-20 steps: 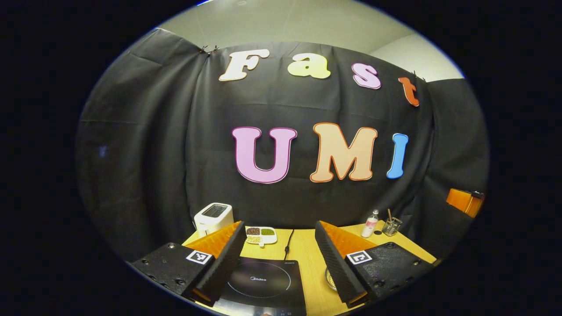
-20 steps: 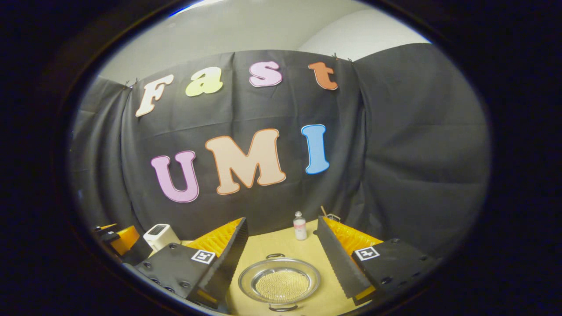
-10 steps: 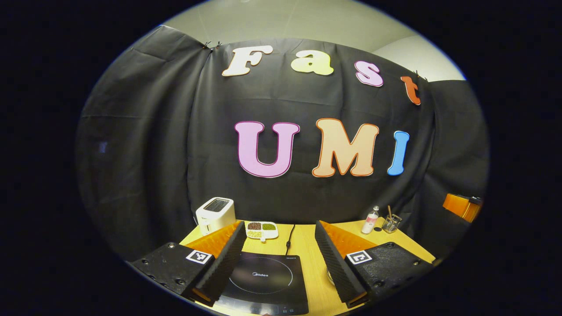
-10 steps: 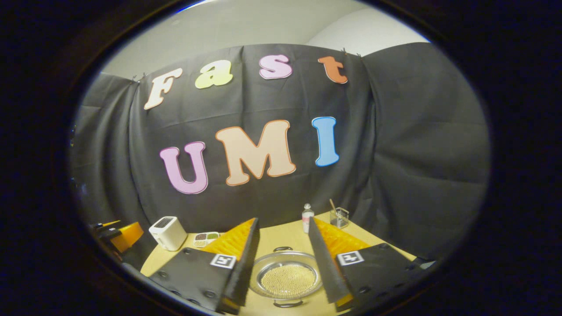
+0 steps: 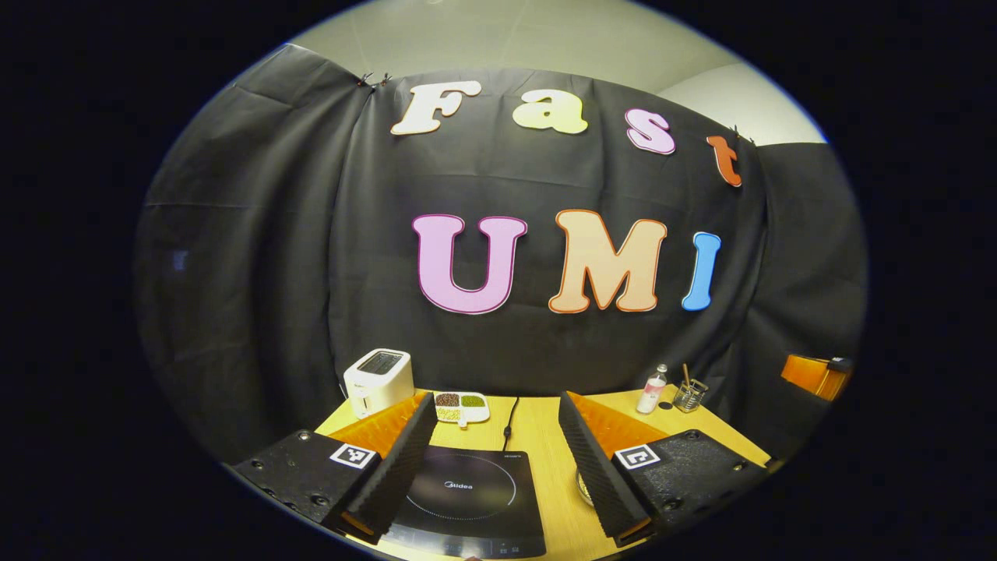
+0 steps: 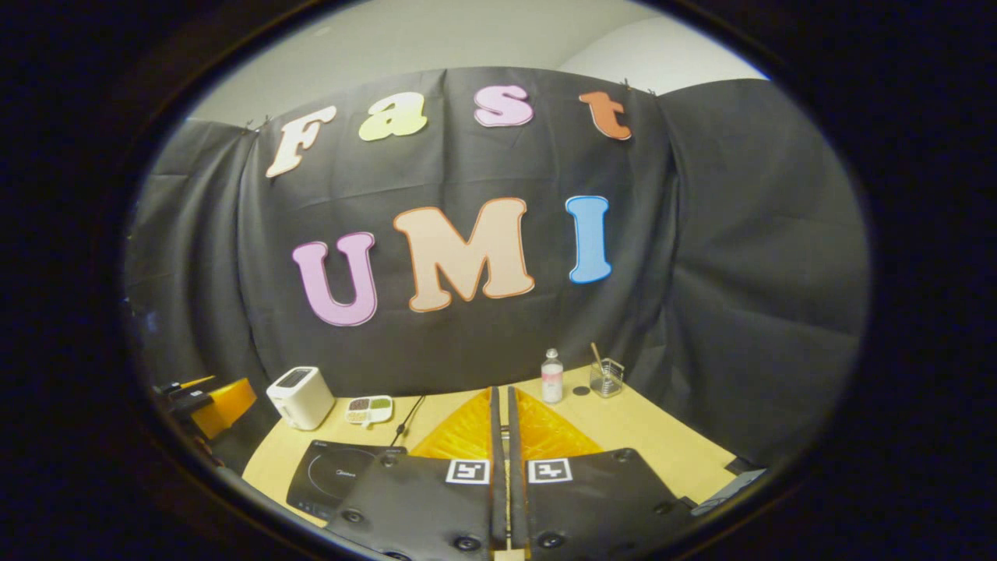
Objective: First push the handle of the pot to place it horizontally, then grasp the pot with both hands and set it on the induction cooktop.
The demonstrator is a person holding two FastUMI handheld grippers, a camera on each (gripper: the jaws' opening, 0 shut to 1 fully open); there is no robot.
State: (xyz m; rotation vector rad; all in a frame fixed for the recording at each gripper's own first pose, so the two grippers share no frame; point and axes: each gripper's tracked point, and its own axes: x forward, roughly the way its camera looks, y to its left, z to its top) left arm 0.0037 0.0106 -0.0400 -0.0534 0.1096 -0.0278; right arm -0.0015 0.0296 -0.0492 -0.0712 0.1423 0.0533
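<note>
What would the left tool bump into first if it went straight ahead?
Probably the black cloth wall. The open left tool sits above the induction cooktop, and its line seems to pass over the power cord; depth is hard to judge.

Pot [image 5: 582, 488] mostly hidden behind the left hand-held gripper's [image 5: 492, 460] right finger — just a sliver of rim peeking out by the induction cooktop [image 5: 467, 499]. Cooktop's near edge cut off at the bottom of the left gripper view; its left side covered by the other finger. In the right gripper view, desk [image 6: 654, 436] ahead blocked by the right hand-held gripper [image 6: 502, 436]. Divided dish [image 6: 368, 408] contents too small to tell. Orange object [image 5: 814, 375] at far right cropped, unidentifiable.
</note>
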